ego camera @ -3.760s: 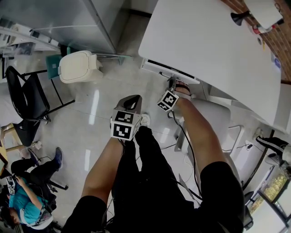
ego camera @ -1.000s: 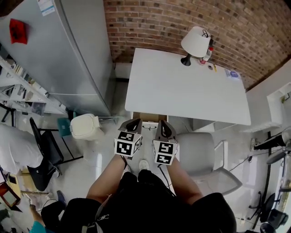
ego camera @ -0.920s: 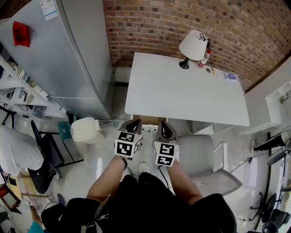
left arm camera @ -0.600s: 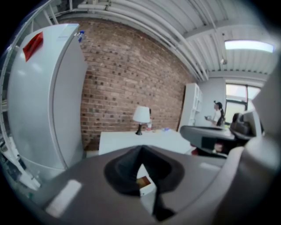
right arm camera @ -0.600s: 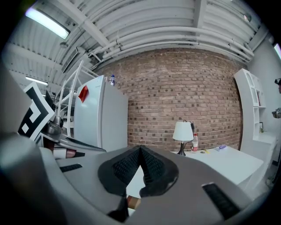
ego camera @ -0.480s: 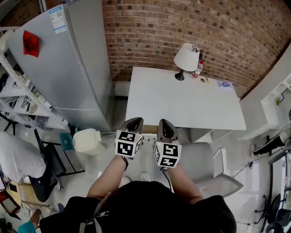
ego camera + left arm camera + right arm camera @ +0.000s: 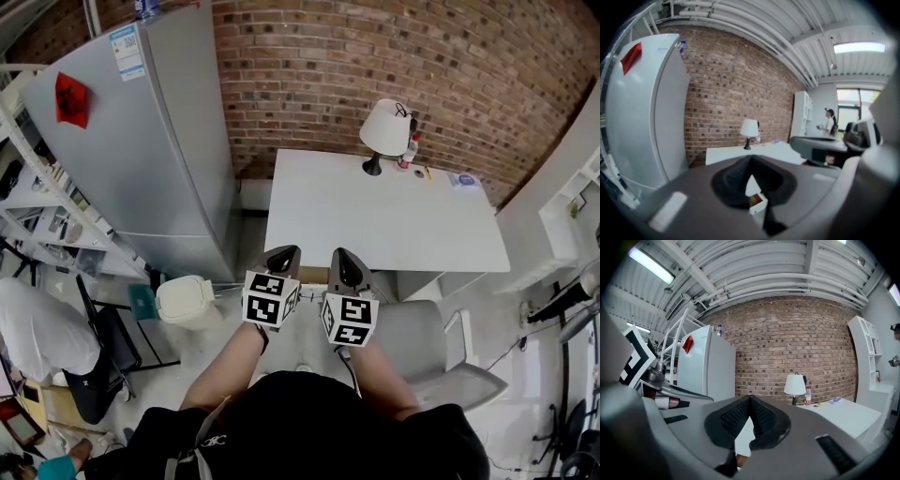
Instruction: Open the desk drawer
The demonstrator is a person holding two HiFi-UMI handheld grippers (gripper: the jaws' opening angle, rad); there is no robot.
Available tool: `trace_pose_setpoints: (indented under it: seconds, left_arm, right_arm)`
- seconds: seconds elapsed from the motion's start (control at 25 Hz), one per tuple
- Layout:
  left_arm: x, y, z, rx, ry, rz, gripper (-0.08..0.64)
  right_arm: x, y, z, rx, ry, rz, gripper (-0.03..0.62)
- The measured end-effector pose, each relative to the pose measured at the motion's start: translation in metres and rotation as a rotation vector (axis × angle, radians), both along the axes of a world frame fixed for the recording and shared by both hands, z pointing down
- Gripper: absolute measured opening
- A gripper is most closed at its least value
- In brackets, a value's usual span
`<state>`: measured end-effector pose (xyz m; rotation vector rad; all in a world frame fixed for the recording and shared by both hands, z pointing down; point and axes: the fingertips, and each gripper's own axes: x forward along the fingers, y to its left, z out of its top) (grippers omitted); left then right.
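Held left gripper (image 7: pixel 283 253) and right gripper (image 7: pixel 343 255) shut, empty, side by side before white desk (image 7: pixel 375 216). Noted drawer (image 7: pixel 757 204) open under desk's near edge; office chair (image 7: pixel 412 328) right of desk, bin (image 7: pixel 187 302) and refrigerator (image 7: pixel 141 150) left.

A grey fridge (image 7: pixel 150 159) (red tag (image 7: pixel 70 99) on its door) stands near a white bin (image 7: pixel 187 302).

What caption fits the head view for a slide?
Left gripper and right gripper, both shut, before a white desk with lamp.
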<state>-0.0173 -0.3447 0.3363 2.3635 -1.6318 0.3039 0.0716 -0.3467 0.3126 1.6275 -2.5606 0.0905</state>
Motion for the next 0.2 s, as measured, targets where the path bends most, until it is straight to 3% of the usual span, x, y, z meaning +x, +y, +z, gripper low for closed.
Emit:
trace_pose_setpoints:
  seconds: [0.2]
  left_arm:
    - [-0.0028, -0.0004, 0.0021, -0.007, 0.004, 0.001, -0.002]
  right_arm:
    - [0.0001, -0.0006, 0.0025, -0.014, -0.004, 0.003, -0.002]
